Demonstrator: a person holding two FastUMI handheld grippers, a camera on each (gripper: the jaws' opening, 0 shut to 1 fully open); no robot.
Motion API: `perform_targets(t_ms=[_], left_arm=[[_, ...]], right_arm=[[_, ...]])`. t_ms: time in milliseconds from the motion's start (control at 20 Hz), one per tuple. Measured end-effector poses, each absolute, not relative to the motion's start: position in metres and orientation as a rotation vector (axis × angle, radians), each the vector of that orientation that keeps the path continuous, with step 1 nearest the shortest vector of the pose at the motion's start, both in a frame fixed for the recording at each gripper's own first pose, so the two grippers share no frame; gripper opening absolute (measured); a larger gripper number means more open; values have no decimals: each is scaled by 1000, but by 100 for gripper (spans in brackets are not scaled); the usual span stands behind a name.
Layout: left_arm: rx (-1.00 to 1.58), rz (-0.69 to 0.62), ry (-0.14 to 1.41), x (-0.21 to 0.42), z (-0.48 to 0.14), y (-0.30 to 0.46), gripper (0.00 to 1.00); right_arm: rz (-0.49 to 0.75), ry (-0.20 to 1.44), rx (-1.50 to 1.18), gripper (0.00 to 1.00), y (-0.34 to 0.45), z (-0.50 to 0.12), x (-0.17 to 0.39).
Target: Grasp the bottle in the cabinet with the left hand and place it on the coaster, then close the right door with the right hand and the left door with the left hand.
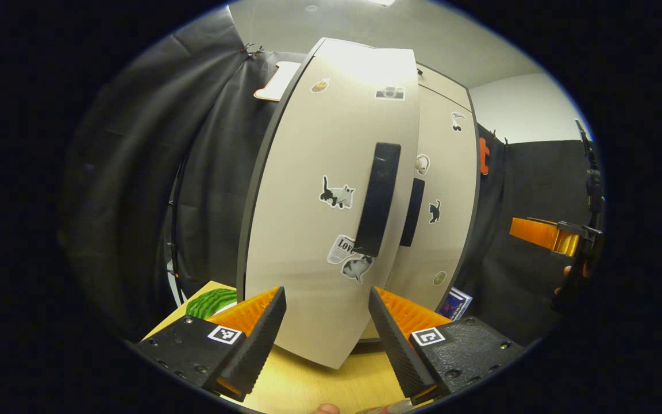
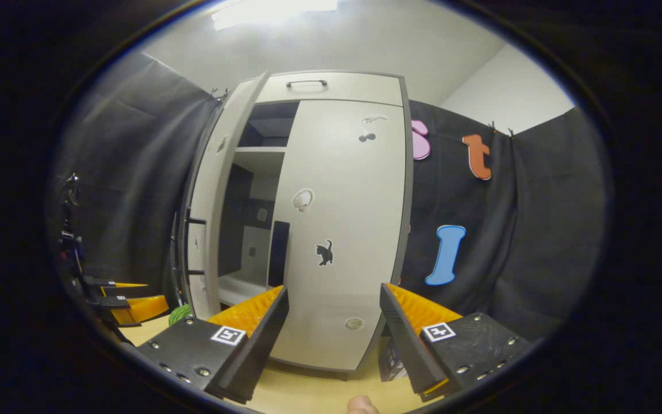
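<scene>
The white cabinet's left door [image 1: 319, 218] stands ajar, swung partway toward me, its black handle [image 1: 378, 198] just above my left gripper [image 1: 326, 296]. That gripper is open with nothing between its fingers, close in front of the door's lower part. The right door [image 2: 345, 230] lies flat against the cabinet, its handle [image 2: 278, 253] at the inner edge. Between the doors a gap shows the shelves [image 2: 253, 230] inside. My right gripper [image 2: 334, 290] is open and empty, facing the right door from a short distance. A green watermelon-patterned coaster [image 1: 211, 302] lies on the table left of the cabinet.
The cabinet stands on a light wooden table [image 1: 308, 385]. A small blue box [image 1: 454, 303] sits by the cabinet's right foot. The right gripper's orange fingers [image 1: 555, 236] show far right in the left gripper view; the left gripper [image 2: 130, 299] shows at the left of the right gripper view.
</scene>
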State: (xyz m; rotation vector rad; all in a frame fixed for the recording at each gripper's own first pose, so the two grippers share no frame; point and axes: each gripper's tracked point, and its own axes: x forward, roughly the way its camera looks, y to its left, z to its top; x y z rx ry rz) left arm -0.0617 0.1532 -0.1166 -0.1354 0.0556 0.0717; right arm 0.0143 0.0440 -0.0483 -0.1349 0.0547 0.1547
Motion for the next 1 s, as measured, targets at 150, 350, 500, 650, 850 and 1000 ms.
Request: perform_targets(t_ms=[150,350,500,650,850,1000], left_arm=[[-136,78,53,-62,-115,154,92],[-119,81,50,-63,-113,153,92],[-119,80,51,-63,-113,152,92],[-118,79,52,-63,-113,152,92],[-124,80,53,-63,-113,153,92],[-126,80,52,-62,-113,153,92]], right_arm=[[156,55,-139,96,43,-48,14],[158,57,-142,96,42,-48,13],[158,58,-145,96,42,-50,12],[155,62,-143,96,41,-52,12],[153,66,-149,96,41,-52,11],[152,63,-151,96,40,-51,11]])
